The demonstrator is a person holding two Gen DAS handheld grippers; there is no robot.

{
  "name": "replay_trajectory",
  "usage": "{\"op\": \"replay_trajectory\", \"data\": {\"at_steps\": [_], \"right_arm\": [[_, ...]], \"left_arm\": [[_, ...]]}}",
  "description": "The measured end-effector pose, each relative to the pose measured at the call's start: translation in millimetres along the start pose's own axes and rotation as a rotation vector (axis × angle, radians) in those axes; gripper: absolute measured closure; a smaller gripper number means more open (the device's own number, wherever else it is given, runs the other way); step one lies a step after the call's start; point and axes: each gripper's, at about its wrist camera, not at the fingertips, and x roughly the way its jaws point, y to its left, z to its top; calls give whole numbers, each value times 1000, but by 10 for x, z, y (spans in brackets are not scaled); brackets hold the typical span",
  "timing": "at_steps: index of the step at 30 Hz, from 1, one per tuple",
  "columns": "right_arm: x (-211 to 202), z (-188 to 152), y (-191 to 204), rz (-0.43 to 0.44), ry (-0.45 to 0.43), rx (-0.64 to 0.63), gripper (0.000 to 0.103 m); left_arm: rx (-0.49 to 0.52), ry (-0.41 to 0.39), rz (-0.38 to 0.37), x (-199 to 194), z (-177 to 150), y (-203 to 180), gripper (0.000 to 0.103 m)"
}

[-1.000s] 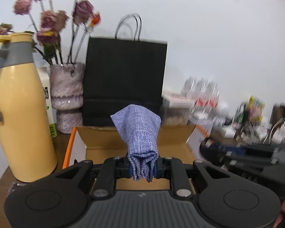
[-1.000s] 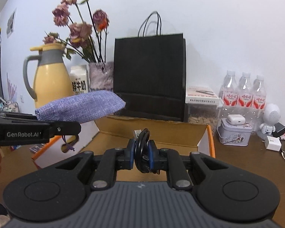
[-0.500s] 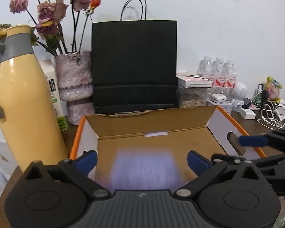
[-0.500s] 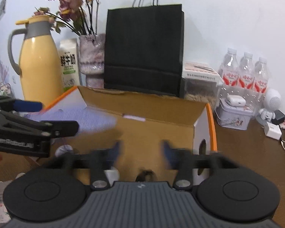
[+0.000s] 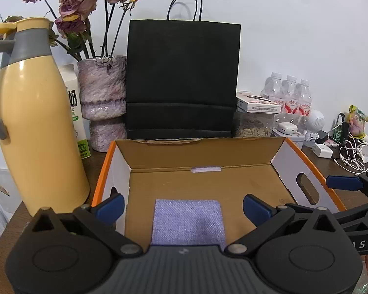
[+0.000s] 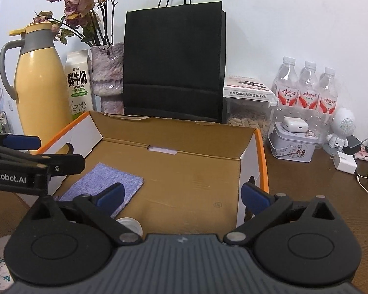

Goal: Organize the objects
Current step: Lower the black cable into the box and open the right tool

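A blue-purple woven cloth pouch point(image 5: 187, 220) lies flat on the floor of the open cardboard box point(image 5: 198, 154), near its front left. My left gripper point(image 5: 183, 208) hangs open just above the pouch, pads apart and touching nothing. Seen from the right wrist, the pouch point(image 6: 103, 183) rests at the left of the box point(image 6: 174, 132). My right gripper point(image 6: 182, 194) is over the box's front, its jaws opening with nothing between them. The coiled black cable is hidden. A white round cap point(image 6: 130, 223) shows in the box under my right gripper.
A black paper bag point(image 5: 182, 78) stands behind the box. The yellow thermos point(image 5: 34, 122), milk carton point(image 6: 78, 83) and vase of dried roses point(image 5: 101, 103) are at the left. Water bottles point(image 6: 306, 90), a tin point(image 6: 292, 144), a white figurine point(image 6: 343, 127) and cables point(image 5: 353, 156) crowd the right.
Both grippers have opened. The pouch dropped from my left gripper into the box and lies flat. The black cable left my right gripper and is out of sight. Both cameras tilted down toward the box.
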Motion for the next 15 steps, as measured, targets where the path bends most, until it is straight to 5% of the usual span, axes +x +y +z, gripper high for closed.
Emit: {"op": "replay_trajectory", "data": {"at_steps": [15], "right_arm": [[-420,-99,175,-15,-22,10,0]], "left_arm": [[2,-12,-2,-473,-86,-7,0]]}}
